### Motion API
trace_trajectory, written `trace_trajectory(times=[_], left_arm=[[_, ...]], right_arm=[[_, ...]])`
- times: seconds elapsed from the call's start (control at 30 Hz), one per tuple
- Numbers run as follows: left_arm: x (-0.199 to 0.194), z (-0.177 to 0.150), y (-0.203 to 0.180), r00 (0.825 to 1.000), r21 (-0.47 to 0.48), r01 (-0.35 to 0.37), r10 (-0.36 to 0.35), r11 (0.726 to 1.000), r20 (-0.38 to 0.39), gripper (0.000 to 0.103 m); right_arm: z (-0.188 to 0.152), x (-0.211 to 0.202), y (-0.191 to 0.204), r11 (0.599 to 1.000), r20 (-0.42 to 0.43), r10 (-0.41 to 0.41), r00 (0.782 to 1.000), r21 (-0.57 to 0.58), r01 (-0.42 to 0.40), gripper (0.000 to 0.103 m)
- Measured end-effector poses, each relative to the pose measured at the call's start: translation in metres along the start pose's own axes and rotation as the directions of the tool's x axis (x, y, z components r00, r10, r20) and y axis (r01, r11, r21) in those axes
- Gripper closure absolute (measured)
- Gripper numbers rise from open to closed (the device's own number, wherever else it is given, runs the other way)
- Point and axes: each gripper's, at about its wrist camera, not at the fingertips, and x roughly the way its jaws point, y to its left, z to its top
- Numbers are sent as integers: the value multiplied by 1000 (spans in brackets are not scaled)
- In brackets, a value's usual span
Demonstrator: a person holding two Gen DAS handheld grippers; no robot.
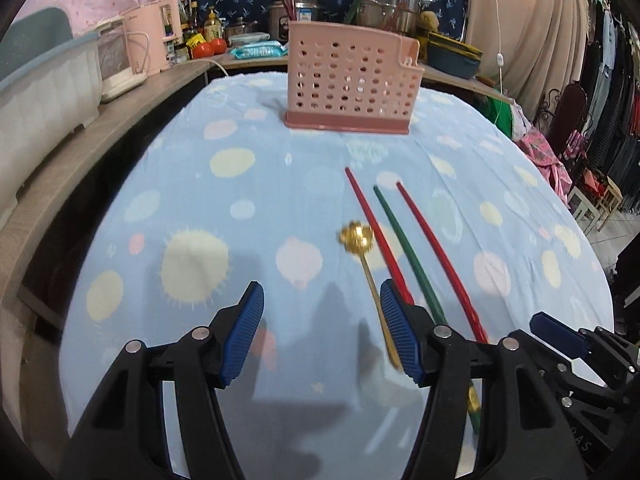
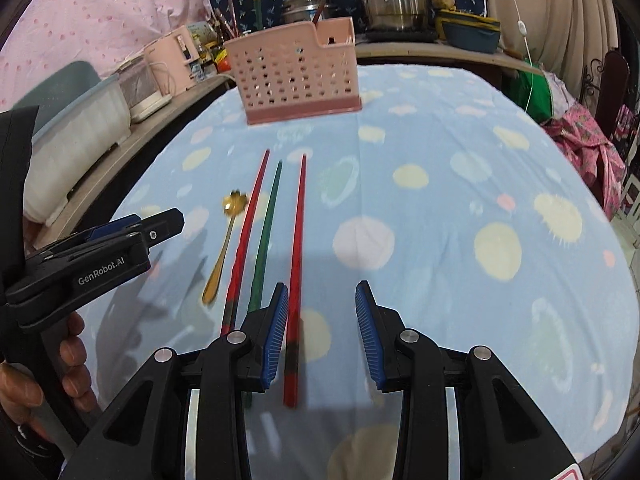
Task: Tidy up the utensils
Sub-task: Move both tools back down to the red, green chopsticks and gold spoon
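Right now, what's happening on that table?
A person holds two grippers over the utensils; both are open and empty. The left gripper hovers near the gold spoon, the right gripper beside the nearest red chopstick. Another red chopstick and a green one lie alongside. The pink holder stands behind them; nothing has been picked up yet.

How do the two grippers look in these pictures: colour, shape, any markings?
Both are black plastic clamps with angular linked arms, silver round pivot pins and blue ribbed pads on the fingers. The left gripper has white "GenRobot.AI" lettering on its side, seen from the right wrist view. The right gripper looks the same. A bare hand grips the left handle.
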Motion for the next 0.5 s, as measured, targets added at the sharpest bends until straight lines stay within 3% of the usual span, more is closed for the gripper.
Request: trace_trajectory(times=[0.23,0.5], left_arm=[[1,-23,-4,999,-13,21,-22,1000,-35,46],[-2,-25,-7,999,-17,34,-34,999,-34,46]], right_arm=[[-18,2,7,1000,-21,13,1000,-8,-13,71],[-27,3,14,999,-37,17,999,-30,-18,80]])
